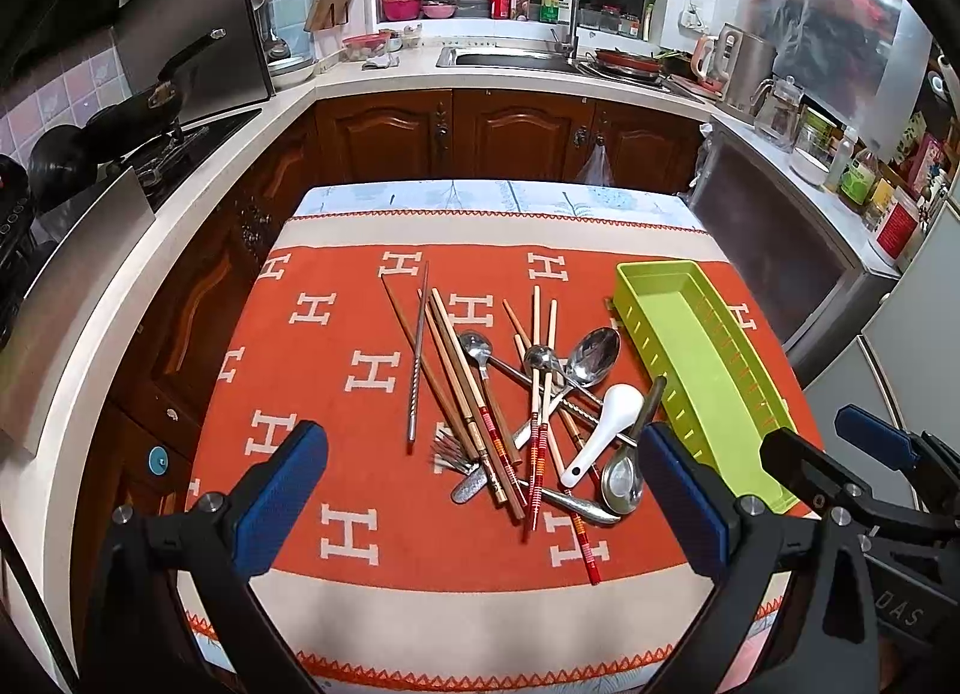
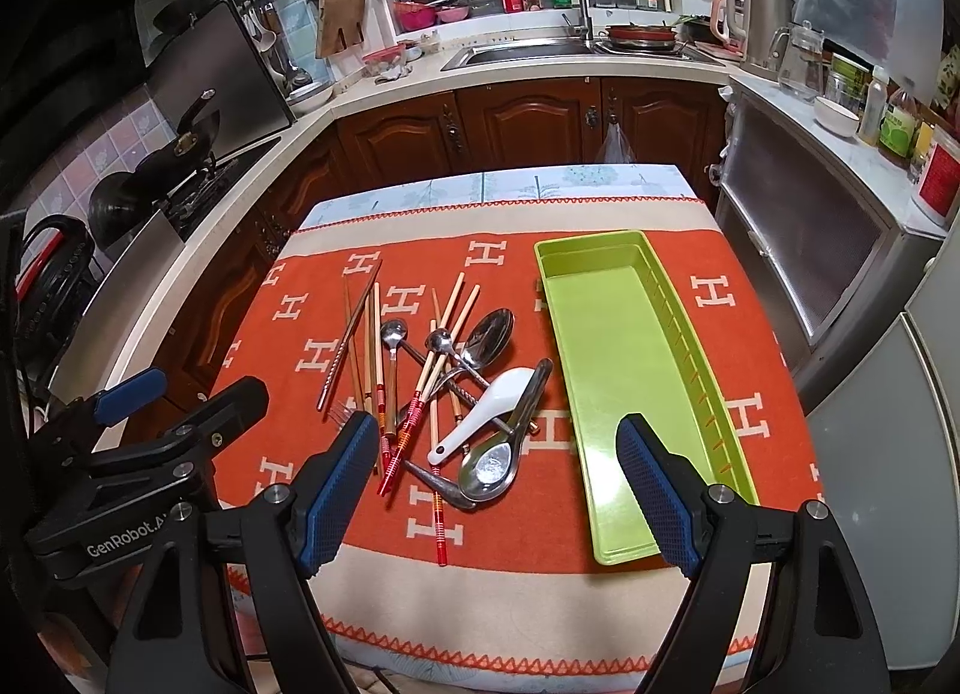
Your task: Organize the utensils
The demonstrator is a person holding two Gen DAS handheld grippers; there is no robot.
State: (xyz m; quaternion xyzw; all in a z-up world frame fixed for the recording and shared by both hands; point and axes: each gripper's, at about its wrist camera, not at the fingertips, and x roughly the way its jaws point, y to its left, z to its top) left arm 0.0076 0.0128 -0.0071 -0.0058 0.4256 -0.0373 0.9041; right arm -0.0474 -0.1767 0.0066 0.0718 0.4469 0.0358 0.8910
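Note:
A loose heap of utensils lies mid-table on the orange cloth: wooden chopsticks (image 1: 456, 370), red-banded chopsticks (image 2: 408, 430), several metal spoons (image 1: 591, 355), a white ceramic spoon (image 1: 603, 424) (image 2: 486, 409), a steel ladle spoon (image 2: 489, 466) and a small fork (image 1: 450, 454). An empty lime-green tray (image 1: 702, 370) (image 2: 624, 370) sits right of the heap. My left gripper (image 1: 480, 484) hovers open above the near side of the heap. My right gripper (image 2: 498, 484) is open too, its fingers straddling the ladle spoon and the tray's near end. Neither holds anything.
The table's near edge (image 2: 510, 598) is cream cloth with orange trim. Wooden cabinets (image 1: 510, 135) and a white counter with a sink (image 1: 504, 57) ring the far side. A stove with pans (image 1: 150, 111) is at left, a steel appliance (image 2: 804, 250) at right.

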